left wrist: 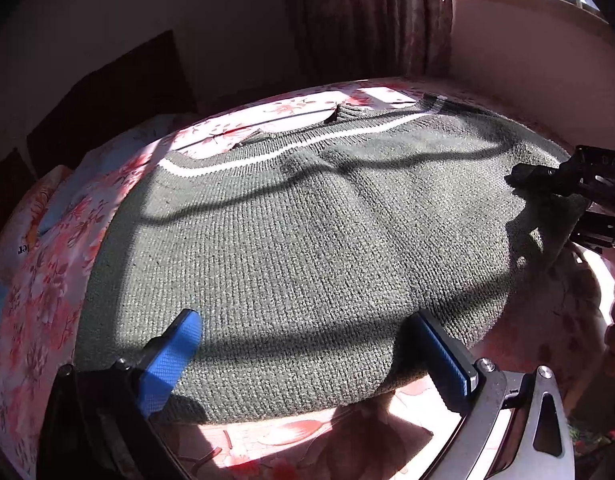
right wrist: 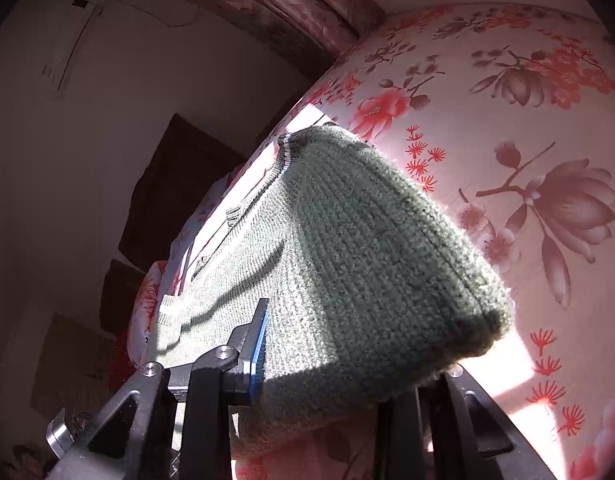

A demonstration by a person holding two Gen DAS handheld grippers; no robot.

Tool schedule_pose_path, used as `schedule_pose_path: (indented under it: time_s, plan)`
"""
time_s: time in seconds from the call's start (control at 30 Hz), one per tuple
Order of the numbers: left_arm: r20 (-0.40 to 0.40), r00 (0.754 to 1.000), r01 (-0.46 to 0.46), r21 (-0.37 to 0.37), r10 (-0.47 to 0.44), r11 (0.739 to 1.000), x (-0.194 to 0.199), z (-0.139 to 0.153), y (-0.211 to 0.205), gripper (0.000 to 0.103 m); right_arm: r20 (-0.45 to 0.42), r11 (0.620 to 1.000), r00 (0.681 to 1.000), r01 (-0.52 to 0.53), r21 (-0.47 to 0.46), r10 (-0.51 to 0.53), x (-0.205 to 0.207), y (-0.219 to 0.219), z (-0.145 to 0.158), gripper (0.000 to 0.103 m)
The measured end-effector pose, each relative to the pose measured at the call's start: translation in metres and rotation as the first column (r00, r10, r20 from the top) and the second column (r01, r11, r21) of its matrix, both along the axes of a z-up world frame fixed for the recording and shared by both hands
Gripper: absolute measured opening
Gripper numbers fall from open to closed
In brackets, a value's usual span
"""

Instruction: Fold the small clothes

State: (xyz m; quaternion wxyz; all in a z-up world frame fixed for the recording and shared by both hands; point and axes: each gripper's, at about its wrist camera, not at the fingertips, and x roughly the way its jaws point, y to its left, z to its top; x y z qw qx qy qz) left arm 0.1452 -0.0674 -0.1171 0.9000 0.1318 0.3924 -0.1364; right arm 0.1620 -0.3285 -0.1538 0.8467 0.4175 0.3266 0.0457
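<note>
Only partial text "ter" readable, on pillow (left wrist: 25, 240) left of green sweater (left wrist: 307, 248); nothing else legible.

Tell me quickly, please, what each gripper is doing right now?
Left gripper: open, poised over the green sweater, holding nothing.
Right gripper: sweater bunched between its fingers; whether it is clamped cannot be told.

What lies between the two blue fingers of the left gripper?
Only the green knitted sweater on the floral bedsheet lies there, seen in the left wrist view; the left gripper is open.
</note>
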Motion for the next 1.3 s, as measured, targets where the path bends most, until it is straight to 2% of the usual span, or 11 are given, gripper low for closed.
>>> schedule_pose_path:
  time_s: [0.2,0.53,0.67,0.73,0.87,0.97,1.03,1.13,1.2,1.23,1.3]
  plan:
    - [-0.024,0.999,-0.027,-0.136,0.024,0.99,0.011,0.013,0.014,0.103,-0.013,1.0,1.0,-0.001,0.027,0.002,0.001,-0.003,-0.001,0.031]
    - [-0.04,0.999,-0.007,-0.105,0.003,0.994,0.018,0.003,0.01,0.103,-0.024,0.999,0.999,0.038,0.002,-0.038,0.006,0.002,0.004,0.03]
    - [-0.017,0.999,0.031,-0.1,-0.033,0.994,0.009,0.0,0.011,0.103,0.048,0.976,0.997,0.061,-0.21,-0.052,0.011,0.029,0.041,0.027]
    - [-0.007,0.997,0.077,-0.137,-0.079,0.988,0.002,0.004,0.021,0.103,0.096,0.936,0.995,0.044,-0.348,-0.012,0.021,0.058,0.072,0.027]
    - [0.05,0.999,0.012,-0.402,0.008,0.915,-0.013,0.038,0.102,0.103,0.192,0.766,0.966,-0.01,-0.643,0.174,0.044,0.149,0.121,0.027]
    - [0.074,0.989,-0.069,-0.532,0.128,0.844,-0.022,0.06,0.175,0.103,0.151,0.548,0.911,-0.093,-0.831,0.383,0.059,0.238,0.125,0.027]
    - [0.055,0.977,-0.136,-0.589,0.208,0.796,-0.027,0.064,0.217,0.103,0.051,0.349,0.859,-0.152,-0.925,0.509,0.06,0.297,0.105,0.027]
    - [0.015,0.958,-0.213,-0.632,0.287,0.745,-0.03,0.059,0.259,0.103,-0.246,-0.012,0.761,-0.299,-0.954,0.601,0.053,0.369,0.029,0.028]
    - [-0.016,0.956,-0.231,-0.661,0.294,0.714,-0.032,0.053,0.275,0.103,-0.19,-0.198,0.777,-0.086,-0.976,0.601,0.024,0.386,0.001,0.03]
    - [-0.029,0.957,-0.232,-0.675,0.289,0.7,-0.032,0.051,0.279,0.103,-0.177,-0.192,0.772,-0.072,-0.979,0.611,0.02,0.383,0.001,0.029]
    - [-0.053,0.96,-0.231,-0.702,0.274,0.673,-0.028,0.046,0.283,0.103,-0.16,-0.13,0.759,-0.1,-0.987,0.631,0.023,0.372,0.012,0.028]
